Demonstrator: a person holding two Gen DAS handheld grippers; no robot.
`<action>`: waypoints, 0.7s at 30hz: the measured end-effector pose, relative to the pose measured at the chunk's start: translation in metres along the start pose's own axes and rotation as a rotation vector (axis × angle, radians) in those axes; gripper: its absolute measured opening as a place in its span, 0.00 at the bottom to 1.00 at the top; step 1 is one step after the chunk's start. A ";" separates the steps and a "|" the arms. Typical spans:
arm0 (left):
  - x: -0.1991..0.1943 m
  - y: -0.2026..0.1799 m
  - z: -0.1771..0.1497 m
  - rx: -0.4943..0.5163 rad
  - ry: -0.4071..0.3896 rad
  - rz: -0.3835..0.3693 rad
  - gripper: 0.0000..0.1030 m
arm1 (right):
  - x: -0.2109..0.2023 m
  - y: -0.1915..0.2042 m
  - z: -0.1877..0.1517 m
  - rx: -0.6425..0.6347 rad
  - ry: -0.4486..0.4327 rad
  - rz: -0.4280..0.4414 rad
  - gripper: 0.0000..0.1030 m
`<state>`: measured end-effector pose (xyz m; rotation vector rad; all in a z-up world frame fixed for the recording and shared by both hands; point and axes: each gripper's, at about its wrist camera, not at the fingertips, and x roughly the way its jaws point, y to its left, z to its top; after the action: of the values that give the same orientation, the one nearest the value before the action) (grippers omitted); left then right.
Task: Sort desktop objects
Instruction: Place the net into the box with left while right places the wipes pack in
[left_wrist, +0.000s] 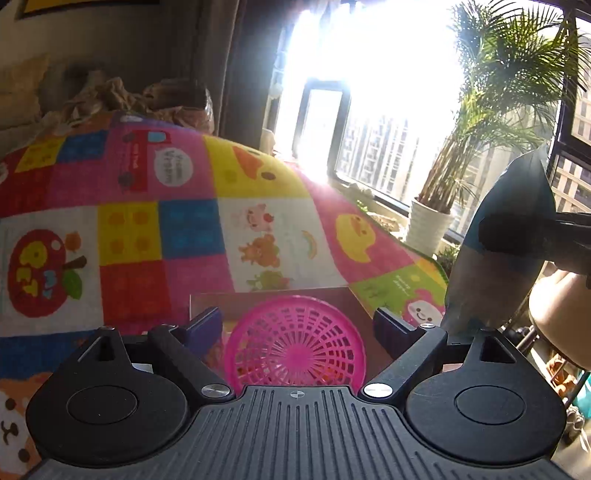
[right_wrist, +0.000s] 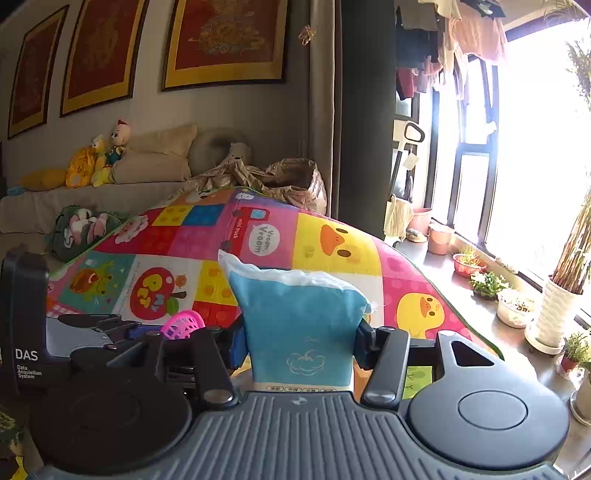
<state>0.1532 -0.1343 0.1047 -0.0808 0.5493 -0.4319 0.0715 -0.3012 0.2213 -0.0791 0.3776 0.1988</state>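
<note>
My right gripper (right_wrist: 300, 341) is shut on a blue and white tissue pack (right_wrist: 299, 325) and holds it upright above the table. The same pack (left_wrist: 495, 251) shows in the left wrist view at the right, held in the air with the right gripper's fingers (left_wrist: 524, 232) on it. My left gripper (left_wrist: 297, 325) is open and empty. A pink round plastic basket (left_wrist: 295, 343) stands between and just beyond its fingers, on a brown board (left_wrist: 343, 299). The basket's rim (right_wrist: 183, 323) also peeks up in the right wrist view, behind the left gripper's body (right_wrist: 103, 332).
A bright patchwork mat (left_wrist: 147, 221) covers the table and runs to its far edge. A windowsill with a white potted palm (left_wrist: 430, 225) and small pots (right_wrist: 487, 284) lies to the right. A sofa with toys (right_wrist: 107, 158) is behind.
</note>
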 end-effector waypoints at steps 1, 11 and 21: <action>0.001 0.008 0.000 -0.023 0.001 0.007 0.93 | 0.011 -0.002 0.001 0.005 0.013 -0.003 0.51; -0.050 0.065 -0.047 -0.090 0.022 0.110 0.96 | 0.132 0.011 -0.050 -0.012 0.343 0.070 0.52; -0.092 0.058 -0.120 -0.056 0.112 0.145 0.97 | 0.104 0.030 -0.028 -0.131 0.268 0.026 0.61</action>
<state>0.0420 -0.0385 0.0361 -0.0708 0.6728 -0.2808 0.1495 -0.2564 0.1552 -0.2315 0.6327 0.2389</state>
